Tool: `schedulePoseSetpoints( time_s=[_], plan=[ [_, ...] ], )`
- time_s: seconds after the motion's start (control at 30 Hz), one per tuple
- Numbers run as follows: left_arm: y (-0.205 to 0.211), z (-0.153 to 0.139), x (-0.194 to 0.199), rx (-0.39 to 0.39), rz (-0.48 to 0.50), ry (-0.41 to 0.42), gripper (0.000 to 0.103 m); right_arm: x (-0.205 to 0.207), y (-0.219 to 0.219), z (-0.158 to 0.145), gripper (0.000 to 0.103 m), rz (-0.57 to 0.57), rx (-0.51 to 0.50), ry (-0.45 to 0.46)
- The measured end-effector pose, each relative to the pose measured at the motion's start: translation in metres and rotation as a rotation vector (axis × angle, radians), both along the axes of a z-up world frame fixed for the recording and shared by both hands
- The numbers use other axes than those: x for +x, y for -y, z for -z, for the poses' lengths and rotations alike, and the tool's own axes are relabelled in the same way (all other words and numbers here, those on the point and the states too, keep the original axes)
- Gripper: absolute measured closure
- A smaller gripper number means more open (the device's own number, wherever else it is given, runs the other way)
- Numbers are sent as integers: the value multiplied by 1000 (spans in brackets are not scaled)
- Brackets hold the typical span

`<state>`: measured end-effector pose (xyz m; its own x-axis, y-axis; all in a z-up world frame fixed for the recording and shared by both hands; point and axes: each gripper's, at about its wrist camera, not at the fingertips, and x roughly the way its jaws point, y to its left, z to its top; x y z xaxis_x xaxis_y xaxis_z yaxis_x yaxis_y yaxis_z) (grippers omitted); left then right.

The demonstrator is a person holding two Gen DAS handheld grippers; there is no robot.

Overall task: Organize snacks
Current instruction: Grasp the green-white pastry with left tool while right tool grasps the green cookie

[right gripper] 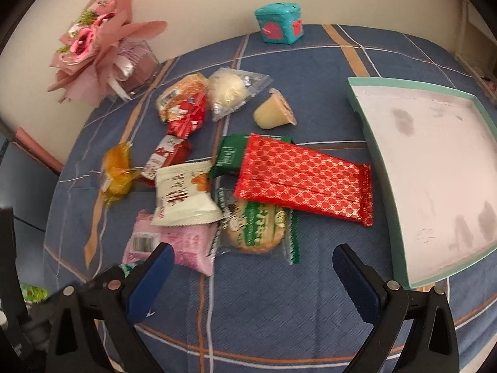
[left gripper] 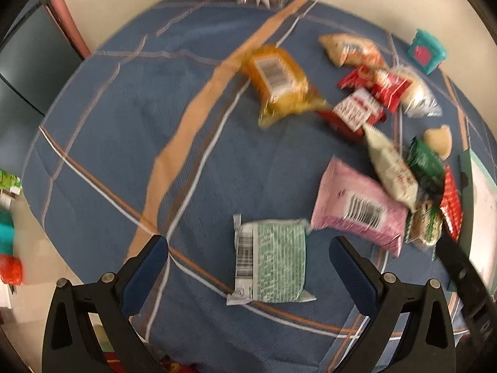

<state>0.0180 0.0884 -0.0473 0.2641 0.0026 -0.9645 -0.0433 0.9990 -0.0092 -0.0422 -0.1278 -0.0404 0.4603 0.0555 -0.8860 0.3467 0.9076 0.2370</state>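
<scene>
The left gripper (left gripper: pixel 248 259) hangs over the blue plaid tablecloth (left gripper: pixel 118 130) with its two blue-padded fingers (left gripper: pixel 144 275) spread wide and nothing between them. A flat pale-green snack packet with a barcode strip (left gripper: pixel 269 261) lies on the cloth in the gap between the fingers, clear of both pads. Just beyond the right-hand finger lies a pink plastic snack pouch with a barcode (left gripper: pixel 360 206), its near edge close to the green packet. Farther off is an orange translucent packet (left gripper: pixel 279 80); this view is blurred, so its contents cannot be made out.

The right gripper (right gripper: pixel 253 269) is likewise wide open and holds nothing, hovering above bare cloth. Just ahead of it lies a clear-wrapped round cracker with green print (right gripper: pixel 256 227), partly under a long red foil packet with a honeycomb pattern (right gripper: pixel 306 175). A white pouch with red lettering (right gripper: pixel 183 199) overlaps the pink pouch near the left-hand finger. Behind these sit a dark green packet (right gripper: pixel 228 155), small red wrapped sweets (right gripper: pixel 186 118), a clear bag holding a pale round bun (right gripper: pixel 228 91) and a tipped cream-coloured jelly cup (right gripper: pixel 275 112).

To the right lies a shallow pink tray with a mint-green rim (right gripper: pixel 400 242), with no snacks in it. A teal box with pink hearts (right gripper: pixel 278 23) and a pink paper-wrapped bouquet (right gripper: pixel 93 46) stand at the table's far edge.
</scene>
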Motion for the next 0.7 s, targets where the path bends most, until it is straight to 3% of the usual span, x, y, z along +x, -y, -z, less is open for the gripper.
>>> schedulePoseSetpoints(
  time_s=[0.07,0.27,0.43,0.63,0.7],
  plan=[
    [1,6,0,-11,-5,-28,1,3,5,3,0,14,14,-16],
    [6,19,2,-57,6,-57,24,11,7,7,7,0,7,-25],
    [8,31,5,-88,13,-69,51,25,-1,14,15,-37,-34,-45],
    [14,42,13,-76,21,-44,52,40,0,26,26,-44,-61,-84],
    [14,43,17,-82,11,-41,52,45,0,31,36,-42,-57,-96]
  ],
)
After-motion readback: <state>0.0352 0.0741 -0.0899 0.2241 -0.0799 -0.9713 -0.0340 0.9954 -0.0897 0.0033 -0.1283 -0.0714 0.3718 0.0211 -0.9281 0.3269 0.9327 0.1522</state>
